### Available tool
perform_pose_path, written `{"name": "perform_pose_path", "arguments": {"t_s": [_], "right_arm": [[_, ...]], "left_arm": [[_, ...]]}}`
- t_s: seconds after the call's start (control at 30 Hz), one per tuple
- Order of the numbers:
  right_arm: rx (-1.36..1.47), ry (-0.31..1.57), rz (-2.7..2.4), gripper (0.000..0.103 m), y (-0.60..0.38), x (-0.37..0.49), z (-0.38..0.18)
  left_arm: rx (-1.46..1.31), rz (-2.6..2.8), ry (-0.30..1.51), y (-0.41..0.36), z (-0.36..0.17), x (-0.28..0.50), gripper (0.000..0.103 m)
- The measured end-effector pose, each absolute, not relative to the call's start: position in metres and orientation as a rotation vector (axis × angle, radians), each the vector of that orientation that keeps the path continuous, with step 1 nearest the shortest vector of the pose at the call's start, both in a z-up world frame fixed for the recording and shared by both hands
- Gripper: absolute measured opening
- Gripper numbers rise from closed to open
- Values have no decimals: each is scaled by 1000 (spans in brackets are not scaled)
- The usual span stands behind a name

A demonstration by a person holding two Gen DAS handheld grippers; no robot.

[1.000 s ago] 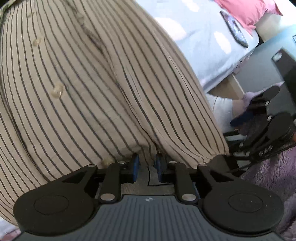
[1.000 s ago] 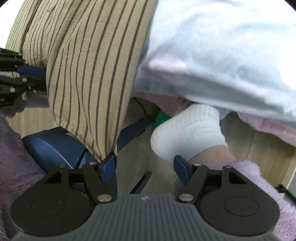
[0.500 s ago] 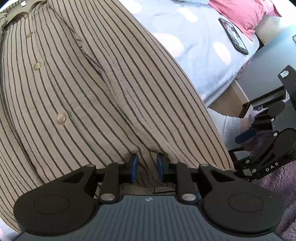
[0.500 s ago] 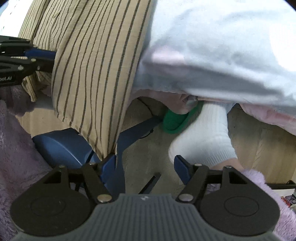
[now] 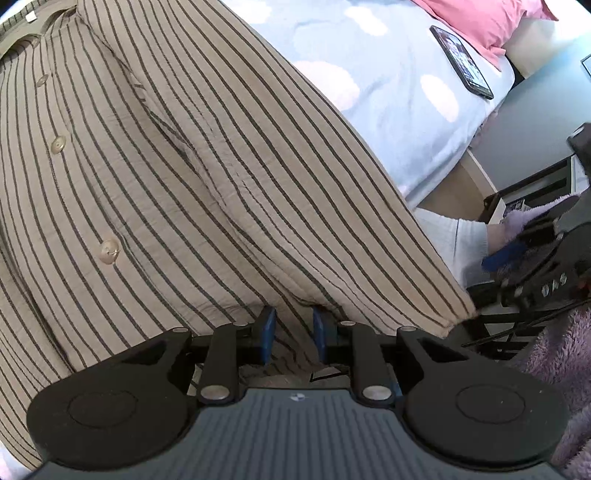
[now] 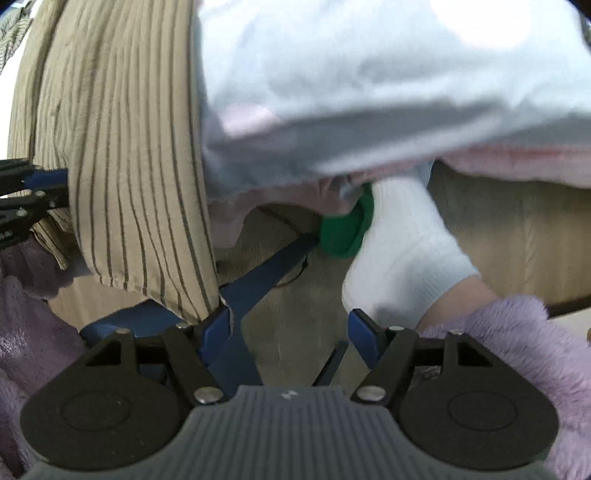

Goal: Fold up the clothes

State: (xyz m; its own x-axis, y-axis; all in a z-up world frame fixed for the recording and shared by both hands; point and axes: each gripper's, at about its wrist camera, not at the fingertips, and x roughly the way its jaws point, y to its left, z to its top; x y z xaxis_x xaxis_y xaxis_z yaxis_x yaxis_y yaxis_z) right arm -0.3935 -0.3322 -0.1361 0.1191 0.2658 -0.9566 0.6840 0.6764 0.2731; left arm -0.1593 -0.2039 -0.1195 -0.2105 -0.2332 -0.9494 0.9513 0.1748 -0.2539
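Note:
A beige shirt with dark stripes and buttons (image 5: 192, 177) lies spread on the bed and hangs over its edge. My left gripper (image 5: 293, 332) points down at the hanging hem, and its blue pads are shut on a fold of that fabric. In the right wrist view the same shirt (image 6: 122, 166) hangs at the left, with the left gripper (image 6: 33, 195) at its far side. My right gripper (image 6: 291, 328) stands open; the shirt's lower corner hangs just above its left finger (image 6: 218, 325) and nothing lies between the pads. The right gripper (image 5: 535, 251) also shows at the left wrist view's right edge.
The bed has a light blue sheet with white clouds (image 5: 399, 85), a phone (image 5: 461, 61) and a pink pillow (image 5: 487, 18) on it. Below the bed edge are a foot in a white sock (image 6: 399, 251), a green slipper (image 6: 343, 232), blue chair legs (image 6: 266, 269) and a fuzzy purple sleeve (image 6: 517, 343).
The right gripper has rolled and shifted sideways; the sock and slipper have moved up in its view. The left view now shows more of the shirt and bed; its grip on the hem is unchanged.

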Motion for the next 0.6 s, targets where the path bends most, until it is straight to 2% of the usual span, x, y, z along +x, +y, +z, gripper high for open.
{"name": "perform_pose_path", "arguments": {"t_s": [0.17,0.33,0.43,0.57,0.6], "right_arm": [[862,1371,-442,72,-342,-399,-121],[769,1378,-398,72,-341,-394,-123],[670,1334,-326,67,-334,-383,-119],[522,1275,-256,67,-325,-364,-117],[501,1257,-253,63,-325,-361,-115]], "left_arm": [[796,-1329,1305,-206,-123,-167,19],[797,-1324,1305,-208,-124,-169,19],[753,-1312,1279,-208,-121,-165,19],[671,-1296,1253,-207,-115,-153,19],[652,-1291,1255,-206,-115,-150,19]]}}
